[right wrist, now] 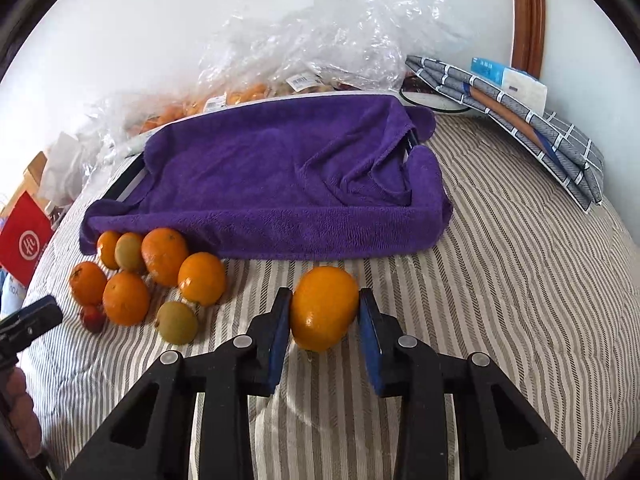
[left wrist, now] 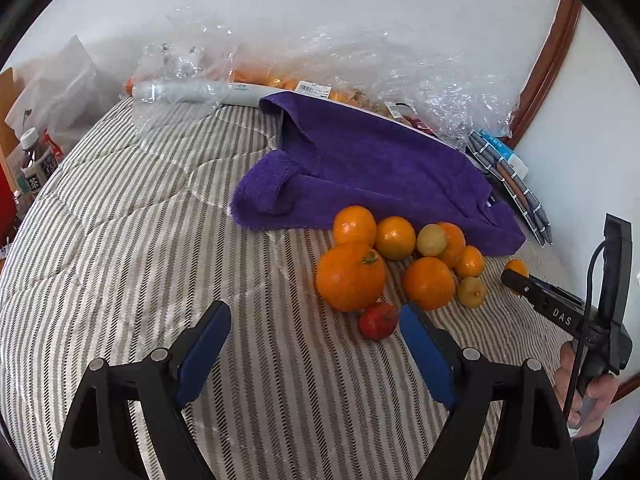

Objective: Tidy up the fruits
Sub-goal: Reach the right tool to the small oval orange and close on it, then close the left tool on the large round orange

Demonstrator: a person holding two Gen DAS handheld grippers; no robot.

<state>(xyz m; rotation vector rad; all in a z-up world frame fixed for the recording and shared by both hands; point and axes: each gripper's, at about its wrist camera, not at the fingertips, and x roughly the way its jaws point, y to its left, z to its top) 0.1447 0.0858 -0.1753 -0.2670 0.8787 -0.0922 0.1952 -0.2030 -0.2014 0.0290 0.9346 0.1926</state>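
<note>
The left wrist view looks from low over the bed (left wrist: 120,240) toward the wall, with the fruit pile (left wrist: 400,264) near, ahead and to the right. The right wrist view faces the same wall from further right, close over the towel (right wrist: 280,184); both share pile, towel and bags (right wrist: 320,40).

The right gripper (left wrist: 516,276) carries the white letters "DAS" on its black arm. Left of the purple towel (left wrist: 372,172), a bottle (left wrist: 34,164) shows the character "茶" on its label. Barcode stickers behind the towel are too small to read.
</note>
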